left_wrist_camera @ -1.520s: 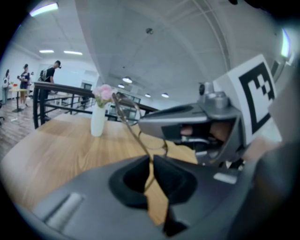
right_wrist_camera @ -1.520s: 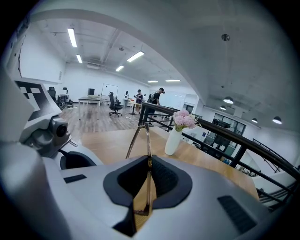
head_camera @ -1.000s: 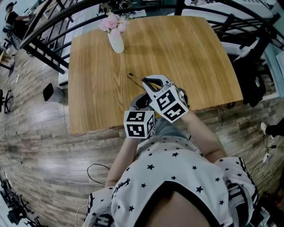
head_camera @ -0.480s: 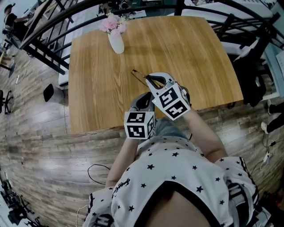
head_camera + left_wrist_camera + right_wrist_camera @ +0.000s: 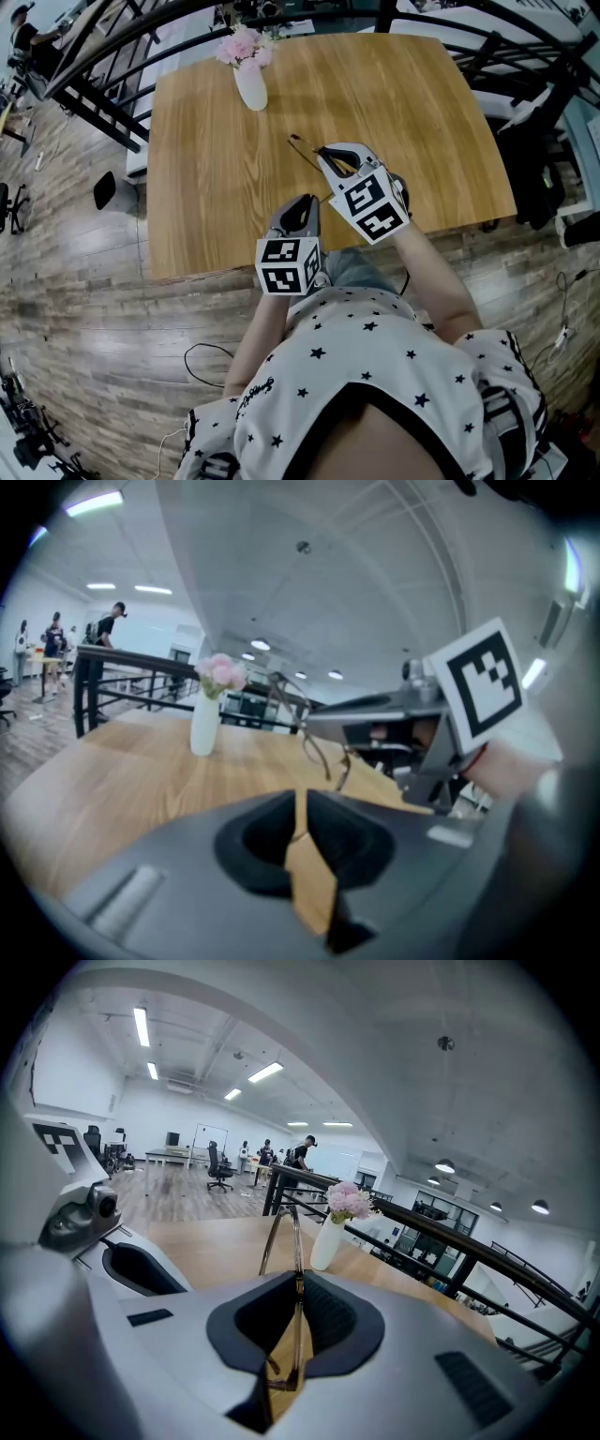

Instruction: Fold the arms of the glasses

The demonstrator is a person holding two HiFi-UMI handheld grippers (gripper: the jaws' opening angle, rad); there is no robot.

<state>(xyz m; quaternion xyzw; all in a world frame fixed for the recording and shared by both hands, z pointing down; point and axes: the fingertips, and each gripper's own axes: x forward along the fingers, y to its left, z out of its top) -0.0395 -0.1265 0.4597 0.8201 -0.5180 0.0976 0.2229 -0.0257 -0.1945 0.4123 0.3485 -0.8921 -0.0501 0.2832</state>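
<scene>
Ceiling strip lights (image 5: 141, 1026) give bright, even light; shadows on the table (image 5: 216, 187) are faint. Every view bows at its rim. Above the table, the left gripper (image 5: 298, 803) is blurred in its own view.

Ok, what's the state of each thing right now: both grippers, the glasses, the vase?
Right gripper: fingers shut on the glasses.
Left gripper: fingers together, nothing between them, apart from the glasses.
Glasses: clamped in the right gripper, one arm sticking out, apparently unfolded.
Vase: upright on the table, pink flowers in it.
</scene>
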